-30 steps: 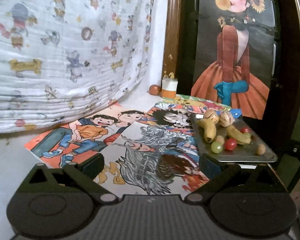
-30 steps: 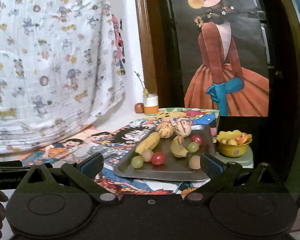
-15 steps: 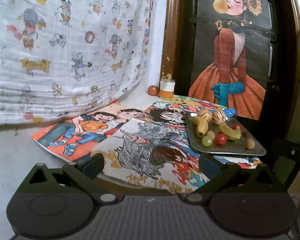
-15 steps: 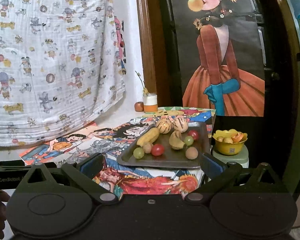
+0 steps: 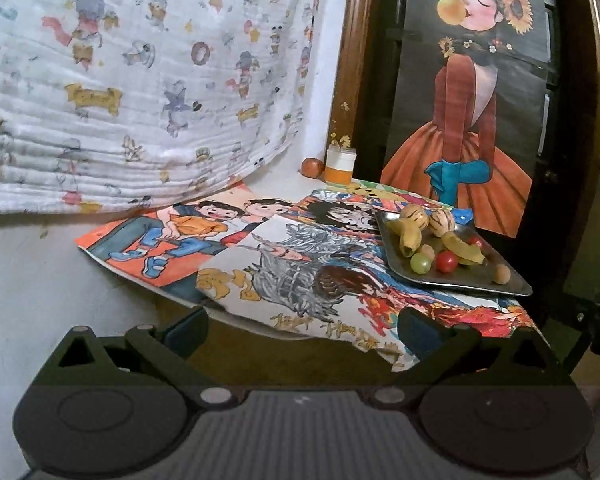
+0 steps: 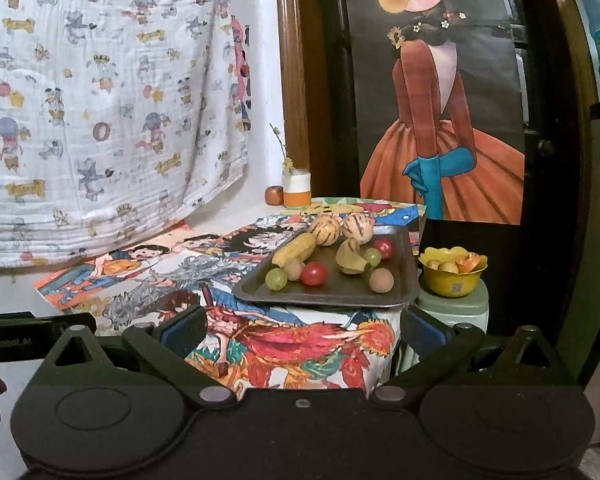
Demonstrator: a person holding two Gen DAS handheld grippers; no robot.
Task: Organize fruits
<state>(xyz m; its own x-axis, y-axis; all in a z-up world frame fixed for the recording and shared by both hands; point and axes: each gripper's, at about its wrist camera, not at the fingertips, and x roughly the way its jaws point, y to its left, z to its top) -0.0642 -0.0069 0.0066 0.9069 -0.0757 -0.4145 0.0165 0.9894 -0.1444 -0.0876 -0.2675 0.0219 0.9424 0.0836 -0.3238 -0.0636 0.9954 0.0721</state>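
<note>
Over the last second both tongs, left tongs and right tongs, spread and empty, have drawn back from the tabletop, leaving the fruits loose on the metal tray at 12 o'clock, yellow bowl of fruit at 2 o'clock.

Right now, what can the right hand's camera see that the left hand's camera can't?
Only the right wrist view shows the yellow bowl of fruit on a pale green stand beside the tray, plus the other gripper's black body at its left edge.

Only the left wrist view shows the bare table surface left of the comic posters.

Both show the metal tray with bananas, two striped melons, a red tomato and green grape, the small jar, and the dress poster. Each shows its own gripper open, the left gripper and the right gripper, holding nothing.
</note>
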